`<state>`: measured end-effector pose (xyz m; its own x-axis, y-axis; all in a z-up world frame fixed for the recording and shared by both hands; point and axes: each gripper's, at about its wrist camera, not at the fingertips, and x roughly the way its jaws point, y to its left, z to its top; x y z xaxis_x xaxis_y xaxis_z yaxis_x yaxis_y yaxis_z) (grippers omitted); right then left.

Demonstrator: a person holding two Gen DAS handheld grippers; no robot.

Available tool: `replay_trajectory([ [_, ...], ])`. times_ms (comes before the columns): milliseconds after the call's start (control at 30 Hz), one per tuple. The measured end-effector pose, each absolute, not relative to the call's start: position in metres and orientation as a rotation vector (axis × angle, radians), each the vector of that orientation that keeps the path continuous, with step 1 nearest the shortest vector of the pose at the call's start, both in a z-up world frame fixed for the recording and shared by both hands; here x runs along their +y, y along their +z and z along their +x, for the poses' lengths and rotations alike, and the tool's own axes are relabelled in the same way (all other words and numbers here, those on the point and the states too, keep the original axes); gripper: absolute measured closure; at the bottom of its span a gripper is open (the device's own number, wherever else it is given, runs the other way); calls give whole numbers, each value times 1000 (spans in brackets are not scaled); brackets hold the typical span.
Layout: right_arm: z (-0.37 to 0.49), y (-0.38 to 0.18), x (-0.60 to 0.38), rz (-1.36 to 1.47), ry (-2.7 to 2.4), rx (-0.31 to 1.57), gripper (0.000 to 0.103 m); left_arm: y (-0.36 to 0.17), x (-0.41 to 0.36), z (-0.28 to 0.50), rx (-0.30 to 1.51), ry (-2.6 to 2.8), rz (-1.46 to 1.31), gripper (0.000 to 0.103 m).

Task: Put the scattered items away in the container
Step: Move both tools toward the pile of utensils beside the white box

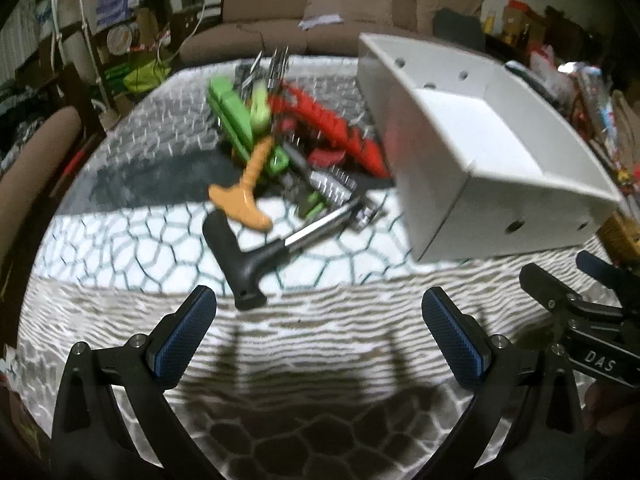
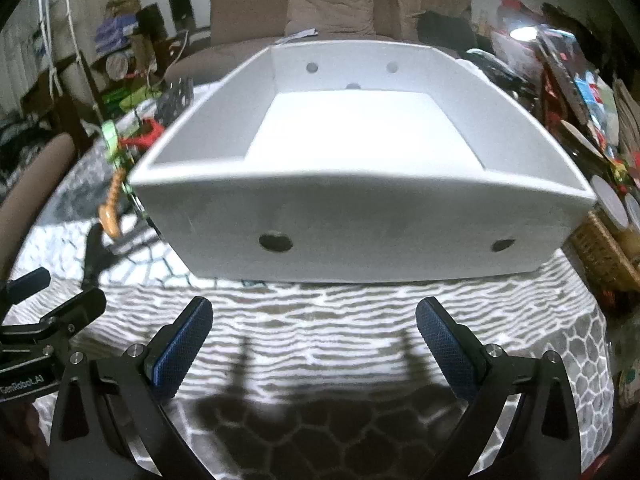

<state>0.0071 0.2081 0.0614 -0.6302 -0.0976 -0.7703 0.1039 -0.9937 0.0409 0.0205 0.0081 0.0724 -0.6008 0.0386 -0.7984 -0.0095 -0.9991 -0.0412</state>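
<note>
1. Left wrist view: the left gripper point(image 1: 319, 334) stands spread wide, its blue pads point(image 1: 186, 334) clear of everything, nothing between them, above the patterned cloth point(image 1: 320, 344).
2. Left wrist view: just ahead lies a black T-handle tool point(image 1: 256, 252) with a metal shaft, and touching it an orange T-handle tool point(image 1: 248, 188); behind these are green holders point(image 1: 232, 120), a red socket rail point(image 1: 332, 124) and metal bits point(image 1: 332, 188), all heaped together (blurred).
3. Left wrist view: the white container point(image 1: 492, 160) sits to the right of the heap, its floor bare; the right gripper point(image 1: 584, 280) shows at the right edge.
4. Right wrist view: the right gripper point(image 2: 314, 334) is likewise wide apart, holding nothing, over the cloth point(image 2: 320, 332) just before the container's near wall.
5. Right wrist view: the container point(image 2: 360, 224) fills the middle, with round holes in its walls and nothing inside.
6. Right wrist view: only a sliver of the heap shows left of the container, the orange tool point(image 2: 112, 208) among it; the left gripper point(image 2: 60, 300) enters at the left edge (the heap is plain only in the left view).
</note>
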Motion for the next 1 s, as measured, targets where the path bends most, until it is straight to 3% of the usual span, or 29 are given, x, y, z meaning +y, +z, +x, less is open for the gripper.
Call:
replay_trajectory([
  [300,1,132,223,1199,-2784,2,0,144,2,17,-26,2843,-1280,0],
  [567,-11,177,221,1137,-2811,10,0,176,3,-2,-56,2868,-1258,0],
  [1000,-26,186,209,1116,-2806,42,0,193,-6,-20,-35,2909,-1236,0],
])
